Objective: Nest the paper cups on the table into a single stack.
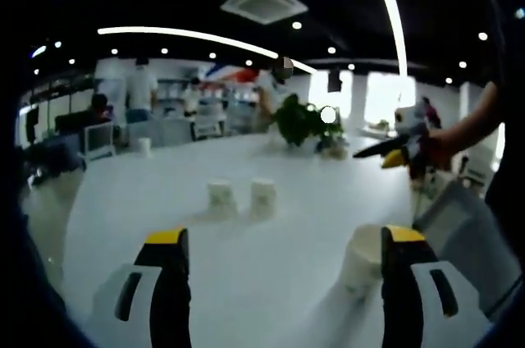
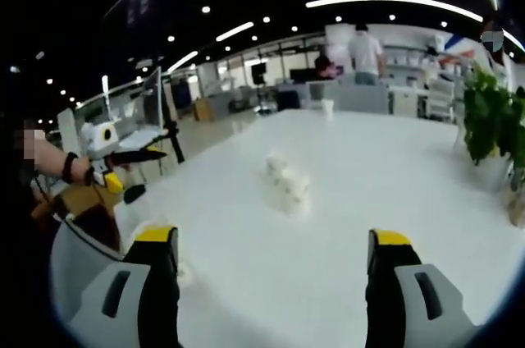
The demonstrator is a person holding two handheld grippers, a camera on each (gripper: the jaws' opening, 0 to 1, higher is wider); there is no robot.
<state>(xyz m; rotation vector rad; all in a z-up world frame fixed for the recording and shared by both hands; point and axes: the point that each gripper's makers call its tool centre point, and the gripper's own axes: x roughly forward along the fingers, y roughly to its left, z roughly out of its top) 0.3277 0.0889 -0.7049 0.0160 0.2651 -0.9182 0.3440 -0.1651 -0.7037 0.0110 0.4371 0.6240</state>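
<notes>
Both grippers hovered over the white table [image 1: 246, 241], nothing grasped: left gripper [image 1: 283, 270] had its jaws spread wide with bare tabletop between them, and right gripper [image 2: 271, 270] was likewise spread and empty. Three paper cups on the table in the left gripper view: a near cup [image 1: 362, 259] sat just beside the inner face of the left gripper's right jaw, partly hidden by it, looked upright with its open mouth up but too blurred to be sure; two more, left far cup [image 1: 220, 198] and right far cup [image 1: 262, 196], stood side by side further out toward mid-table, close together, can't tell if touching. Right gripper view showed the cup cluster [image 2: 287, 185] ahead and roughly centred between its jaws, well apart from the tips, smeared by blur so cup count there was unclear. Key relation: near cup lay right of the left gripper's centreline, almost against the jaw, its long axis seemingly vertical, so left gripper was the nearer one to it and would likely need only a small shift right to straddle it; the far pair lay straight ahead of both. No stacking done yet by the look of it. A potted plant [image 1: 299, 122] stood at the far table edge; a person's arm [image 1: 472, 122] came in from the right holding the other gripper
</notes>
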